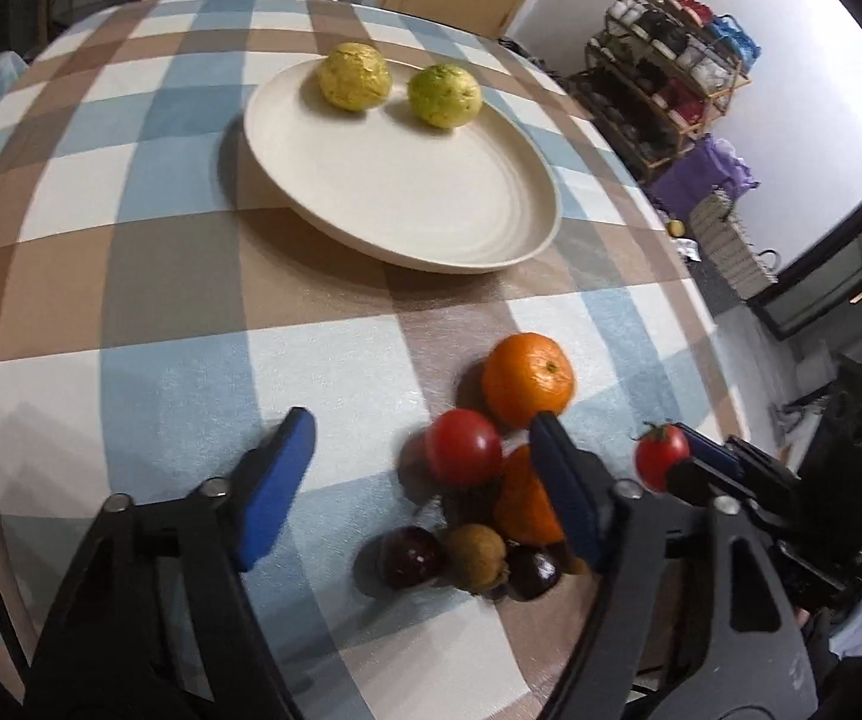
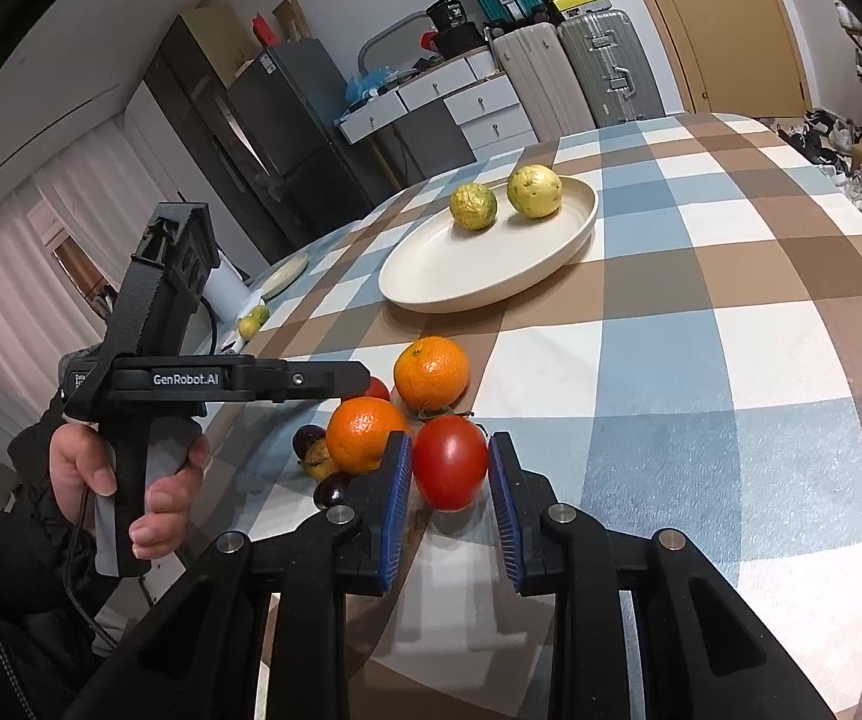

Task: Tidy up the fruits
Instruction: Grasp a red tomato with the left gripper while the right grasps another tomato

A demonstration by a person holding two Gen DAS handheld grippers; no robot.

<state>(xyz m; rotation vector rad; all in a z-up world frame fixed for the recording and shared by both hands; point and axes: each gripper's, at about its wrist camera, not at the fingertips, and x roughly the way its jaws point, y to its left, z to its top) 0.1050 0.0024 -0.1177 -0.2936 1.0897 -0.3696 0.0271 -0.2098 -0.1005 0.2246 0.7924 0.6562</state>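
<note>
A cream plate (image 1: pixel 431 210) (image 2: pixel 448 276) on the checked tablecloth holds two yellow-green guavas (image 1: pixel 354 77) (image 1: pixel 444 95). Near the table edge lies a pile of fruit: two oranges (image 1: pixel 528 378) (image 2: pixel 431 373), a red tomato (image 1: pixel 463 447), dark plums (image 1: pixel 411 557) and a brown kiwi (image 1: pixel 477 557). My left gripper (image 1: pixel 419 480) is open and empty, just left of and above the pile. My right gripper (image 2: pixel 450 468) is shut on a second red tomato (image 2: pixel 450 463) (image 1: pixel 661 457), held lifted beside the pile.
The table's right edge drops off close to the fruit pile (image 1: pixel 724 360). A shoe rack (image 1: pixel 670 78) and purple bag stand beyond it. In the right wrist view a small plate (image 2: pixel 284 277), a white roll and small fruits (image 2: pixel 252 319) sit at the far left of the table.
</note>
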